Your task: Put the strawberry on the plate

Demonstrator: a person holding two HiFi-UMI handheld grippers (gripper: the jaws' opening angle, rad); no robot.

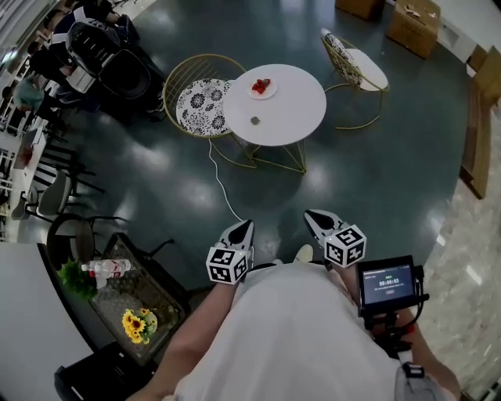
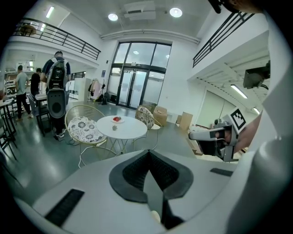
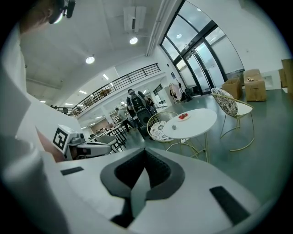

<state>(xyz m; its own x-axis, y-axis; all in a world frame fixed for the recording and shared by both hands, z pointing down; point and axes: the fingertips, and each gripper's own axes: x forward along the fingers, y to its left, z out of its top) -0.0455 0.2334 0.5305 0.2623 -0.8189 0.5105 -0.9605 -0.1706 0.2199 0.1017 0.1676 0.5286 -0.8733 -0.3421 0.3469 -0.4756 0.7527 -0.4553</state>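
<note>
White round table [image 1: 286, 110] stands on a dark, glossy grey-green floor [image 1: 376, 180], well ahead of the person wearing the head camera. Near the table's far edge sits a small white plate [image 1: 272, 93], & the strawberry [image 1: 261, 84] lies on it, a small red cluster (too small to count pieces). A tiny grey object [image 1: 254, 121] rests on the tabletop nearer the person, apart from the plate; can't tell what it is. Two gold wire chairs flank the table: the patterned chair [image 1: 202, 102], w/ a black-and-white cushion, just beside its left edge, & the second chair [image 1: 356, 66] off to the right.

At the bottom of the head view the person's pale top fills the frame. The left gripper [image 1: 241, 229] & right gripper [image 1: 315, 218] poke out side by side, both aimed toward the table & well apart from it, each w/ a black-and-white marker cube. In each gripper's own view its dark-lined jaws meet in a closed seam w/ nothing btwn them.

A black device w/ a lit screen [image 1: 385, 283] sits by the right hand. Lower left, sunflowers [image 1: 137, 323] & a water bottle [image 1: 109, 268] lie on a dark stand. Cardboard boxes [image 1: 415, 23] sit beyond the table. People [image 2: 57, 87] stand by dark furniture at far left
</note>
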